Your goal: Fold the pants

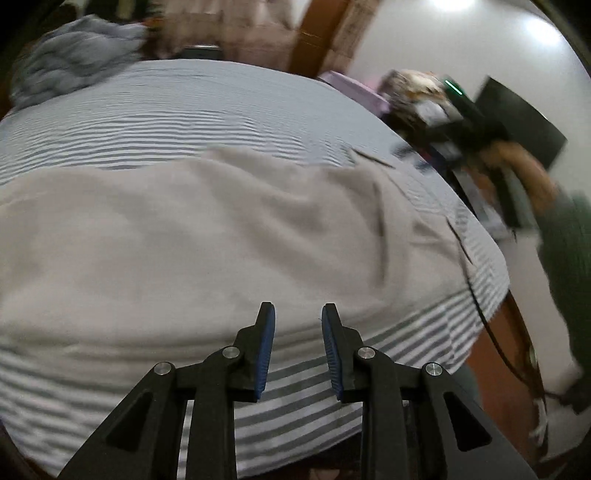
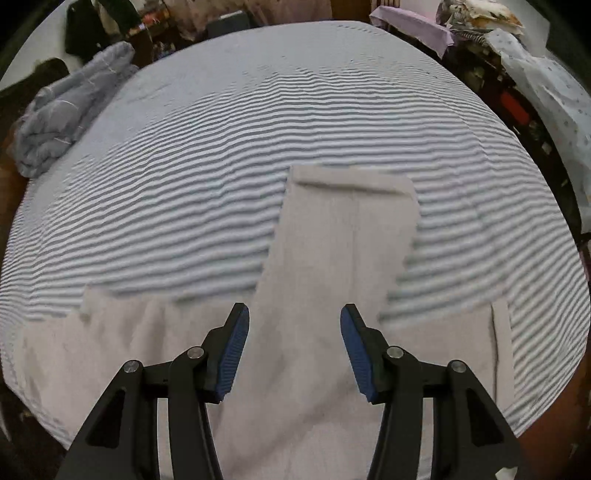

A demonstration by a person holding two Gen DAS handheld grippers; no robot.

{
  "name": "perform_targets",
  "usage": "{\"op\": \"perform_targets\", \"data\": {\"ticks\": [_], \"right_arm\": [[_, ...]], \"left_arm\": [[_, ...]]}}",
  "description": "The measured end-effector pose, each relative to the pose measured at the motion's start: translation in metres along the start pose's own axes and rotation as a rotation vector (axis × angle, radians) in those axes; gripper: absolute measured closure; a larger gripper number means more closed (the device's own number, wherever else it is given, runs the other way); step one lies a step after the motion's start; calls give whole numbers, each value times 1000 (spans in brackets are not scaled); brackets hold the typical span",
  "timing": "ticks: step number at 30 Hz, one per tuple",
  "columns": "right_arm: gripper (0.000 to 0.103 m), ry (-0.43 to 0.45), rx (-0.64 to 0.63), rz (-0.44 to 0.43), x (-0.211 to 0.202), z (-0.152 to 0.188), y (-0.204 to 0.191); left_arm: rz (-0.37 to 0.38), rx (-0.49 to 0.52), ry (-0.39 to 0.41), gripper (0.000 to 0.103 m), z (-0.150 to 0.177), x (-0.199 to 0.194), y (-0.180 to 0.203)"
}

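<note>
Your left gripper [image 1: 297, 314] and right gripper [image 2: 294, 314] both apart, empty — pants [image 2: 332, 258] lying flat on bed [image 2: 184, 184], ready for regrip.

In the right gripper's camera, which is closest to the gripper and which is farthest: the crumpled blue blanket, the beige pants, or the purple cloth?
1. Beige pants: directly below the right gripper.
2. Crumpled blue blanket: far left edge of the striped bed.
3. Purple cloth: beyond the bed, top right.
</note>
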State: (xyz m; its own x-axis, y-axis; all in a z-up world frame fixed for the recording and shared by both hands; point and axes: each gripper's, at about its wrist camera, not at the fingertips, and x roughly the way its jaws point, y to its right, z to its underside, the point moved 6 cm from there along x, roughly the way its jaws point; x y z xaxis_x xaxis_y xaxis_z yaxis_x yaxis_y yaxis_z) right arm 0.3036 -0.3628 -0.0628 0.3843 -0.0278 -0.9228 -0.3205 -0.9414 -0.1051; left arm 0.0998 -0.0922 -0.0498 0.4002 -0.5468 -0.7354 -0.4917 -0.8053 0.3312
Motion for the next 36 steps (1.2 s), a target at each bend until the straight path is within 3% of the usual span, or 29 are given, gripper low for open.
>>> {"op": "perform_targets", "data": {"ticks": [3, 8, 12, 14, 16, 17, 22, 23, 27, 30, 36], "right_arm": [[54, -39, -21, 56, 28, -27, -14], [55, -81, -56, 158, 68, -52, -30], [56, -118, -71, 250, 97, -65, -34], [62, -134, -58, 280, 109, -66, -28], [95, -139, -31, 257, 115, -66, -22], [95, -141, -22, 237, 115, -66, -18], [98, -14, 9, 171, 62, -63, 14], [98, 13, 43, 139, 43, -60, 27], [98, 129, 140, 84, -24, -39, 82], [98, 180, 248, 41, -65, -1, 134], [99, 193, 402, -3, -90, 79, 202]], "left_arm": [[12, 75, -31, 75, -1, 31, 29], [86, 96, -65, 75, -2, 59, 49], [102, 122, -77, 75, -6, 81, 67], [117, 114, -86, 75, -7, 91, 71], [130, 114, -91, 75, -6, 98, 77], [126, 126, -90, 75, -5, 102, 80], [80, 190, -96, 81, -4, 112, 96], [71, 201, -88, 86, -6, 114, 101], [67, 189, -60, 90, -9, 103, 96], [51, 214, -31, 91, -13, 95, 99], [25, 283, 2, 91, -12, 82, 111]]}}
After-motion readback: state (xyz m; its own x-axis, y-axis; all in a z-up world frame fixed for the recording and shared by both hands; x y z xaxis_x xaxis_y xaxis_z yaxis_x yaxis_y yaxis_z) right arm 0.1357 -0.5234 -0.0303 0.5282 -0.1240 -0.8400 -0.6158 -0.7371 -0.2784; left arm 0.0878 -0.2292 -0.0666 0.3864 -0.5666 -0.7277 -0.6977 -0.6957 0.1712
